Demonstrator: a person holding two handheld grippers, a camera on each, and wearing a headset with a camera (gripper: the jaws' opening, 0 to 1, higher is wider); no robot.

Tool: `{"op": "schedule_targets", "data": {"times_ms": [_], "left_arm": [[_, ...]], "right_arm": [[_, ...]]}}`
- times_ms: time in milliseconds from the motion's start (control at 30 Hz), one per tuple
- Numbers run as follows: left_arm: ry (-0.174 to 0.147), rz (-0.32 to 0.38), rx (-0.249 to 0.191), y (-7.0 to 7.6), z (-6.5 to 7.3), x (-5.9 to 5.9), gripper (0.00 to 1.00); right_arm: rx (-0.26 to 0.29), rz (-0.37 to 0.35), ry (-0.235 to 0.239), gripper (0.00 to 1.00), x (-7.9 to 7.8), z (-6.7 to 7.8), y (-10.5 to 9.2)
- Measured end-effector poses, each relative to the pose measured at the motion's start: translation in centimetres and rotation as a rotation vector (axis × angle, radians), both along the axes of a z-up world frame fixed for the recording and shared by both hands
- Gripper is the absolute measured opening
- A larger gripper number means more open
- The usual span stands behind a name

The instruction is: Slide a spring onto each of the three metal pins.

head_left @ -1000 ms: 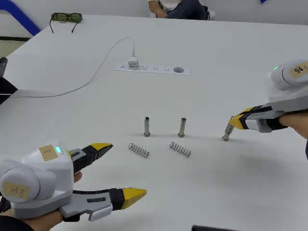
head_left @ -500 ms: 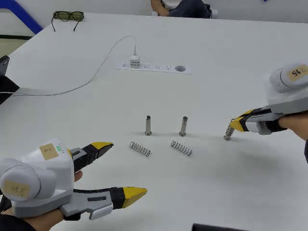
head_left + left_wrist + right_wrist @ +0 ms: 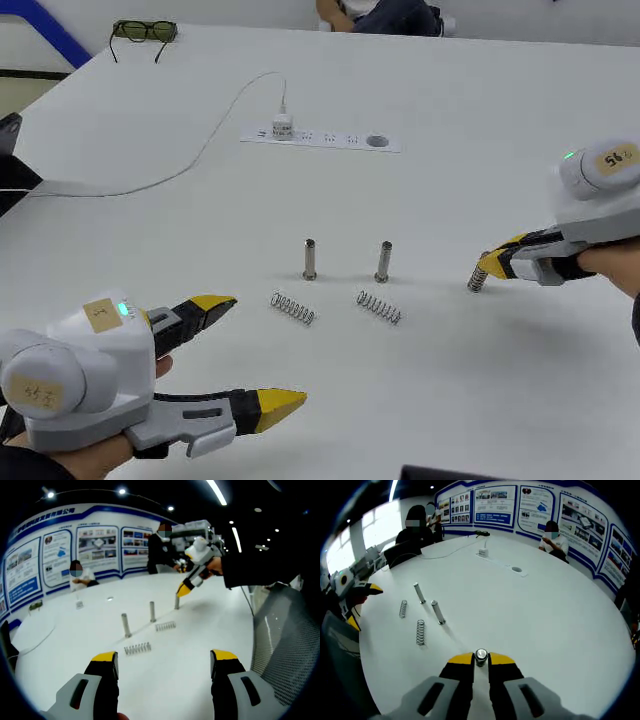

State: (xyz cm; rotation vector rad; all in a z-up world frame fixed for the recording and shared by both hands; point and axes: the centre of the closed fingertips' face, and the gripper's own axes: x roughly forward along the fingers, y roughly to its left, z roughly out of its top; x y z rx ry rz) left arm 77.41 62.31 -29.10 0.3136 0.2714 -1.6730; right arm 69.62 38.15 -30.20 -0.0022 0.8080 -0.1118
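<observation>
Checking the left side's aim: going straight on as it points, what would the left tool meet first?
Probably the nearer loose spring, lying ahead of the left tool, left of centre between its open jaws; its height above the table is unclear, so it might pass over.

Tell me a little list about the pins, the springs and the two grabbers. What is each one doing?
bare pins: left pin, middle pin, both upright
right pin: fitted spring around it
loose springs: left spring, middle spring, lying flat near the bare pins
right gripper: jaws closed around the right pin's top
left gripper: open, holds nothing
springs to fit: two
</observation>
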Motion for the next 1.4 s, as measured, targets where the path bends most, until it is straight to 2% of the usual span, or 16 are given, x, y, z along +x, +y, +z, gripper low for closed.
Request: {"op": "schedule_targets", "data": {"times_ms": [500,900,1133,1400], "left_arm": [[0.000,0.000,-0.004,0.0,0.3,-0.2,0.76],[-0.004,-0.012,-0.009,-0.2,0.5,-0.2,0.76],[-0.002,-0.025,-0.010,-0.4,0.3,-0.4,0.76],[-0.002,-0.030,-0.016,-0.5,0.4,-0.3,0.76]], "right_arm": [[-0.011,0.009,0.006,0.13,-0.1,-0.4,0.0],[-0.013,-0.005,0.006,0.13,-0.9,-0.3,0.2],[-0.013,-0.004,0.010,0.13,-1.5,-0.4,0.9],[-0.008,0.014,0.006,0.14,-1.3,-0.5,2.6]]}}
